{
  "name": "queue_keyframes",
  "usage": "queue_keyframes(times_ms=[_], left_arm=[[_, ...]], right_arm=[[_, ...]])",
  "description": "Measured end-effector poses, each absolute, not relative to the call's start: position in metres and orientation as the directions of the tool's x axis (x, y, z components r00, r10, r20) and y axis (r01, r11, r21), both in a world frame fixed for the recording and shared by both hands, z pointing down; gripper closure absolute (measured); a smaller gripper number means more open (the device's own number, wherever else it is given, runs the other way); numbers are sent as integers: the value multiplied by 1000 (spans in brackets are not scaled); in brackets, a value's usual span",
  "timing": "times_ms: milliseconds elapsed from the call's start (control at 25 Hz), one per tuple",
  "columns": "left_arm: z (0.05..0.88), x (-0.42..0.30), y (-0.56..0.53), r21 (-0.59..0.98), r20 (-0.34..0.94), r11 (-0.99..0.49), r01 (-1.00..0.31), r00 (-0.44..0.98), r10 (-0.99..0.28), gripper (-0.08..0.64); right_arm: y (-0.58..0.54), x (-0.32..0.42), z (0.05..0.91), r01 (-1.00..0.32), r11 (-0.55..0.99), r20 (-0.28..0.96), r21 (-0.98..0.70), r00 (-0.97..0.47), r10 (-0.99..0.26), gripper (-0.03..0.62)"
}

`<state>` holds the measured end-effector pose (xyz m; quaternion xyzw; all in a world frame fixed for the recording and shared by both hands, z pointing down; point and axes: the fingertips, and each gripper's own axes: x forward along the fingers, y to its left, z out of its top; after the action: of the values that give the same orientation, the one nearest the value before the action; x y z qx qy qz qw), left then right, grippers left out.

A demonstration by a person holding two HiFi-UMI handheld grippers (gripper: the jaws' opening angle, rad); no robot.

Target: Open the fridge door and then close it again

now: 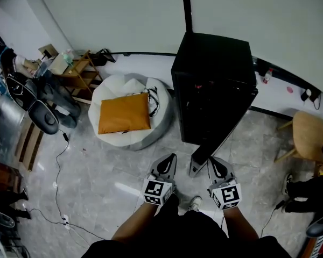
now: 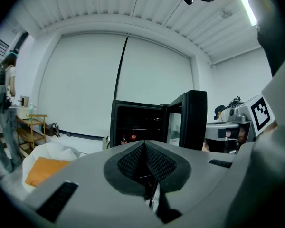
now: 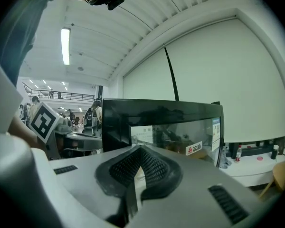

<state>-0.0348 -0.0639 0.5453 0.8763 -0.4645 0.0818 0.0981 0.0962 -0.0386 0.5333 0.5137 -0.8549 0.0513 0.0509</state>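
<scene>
A black fridge [image 1: 212,85] stands against the far wall with its glass door [image 1: 204,155] swung open toward me. In the head view the door's free edge lies between my two grippers. My left gripper [image 1: 169,161] is shut and empty, left of the door edge; its view looks into the open fridge [image 2: 135,122], where small bottles [image 2: 128,138] stand on a shelf, with the door [image 2: 192,120] to the right. My right gripper [image 1: 213,163] is also shut with nothing held, right of the door edge. The glass door [image 3: 175,127] fills the middle of its view, close ahead.
A white beanbag with an orange cushion [image 1: 124,113] lies left of the fridge. Behind it stands a wooden shelf [image 1: 78,71]. A round wooden stool [image 1: 312,136] is at the right. A black chair [image 1: 40,114] and cables [image 1: 56,181] occupy the floor at the left.
</scene>
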Motion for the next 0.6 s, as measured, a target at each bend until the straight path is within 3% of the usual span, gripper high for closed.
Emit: queue_keyframes(times_ms=[600], left_arm=[[540, -47, -79, 105, 228, -526, -844, 535, -813, 538]], right_arm=[[-57, 81, 534, -874, 484, 139, -42, -485, -864, 574]])
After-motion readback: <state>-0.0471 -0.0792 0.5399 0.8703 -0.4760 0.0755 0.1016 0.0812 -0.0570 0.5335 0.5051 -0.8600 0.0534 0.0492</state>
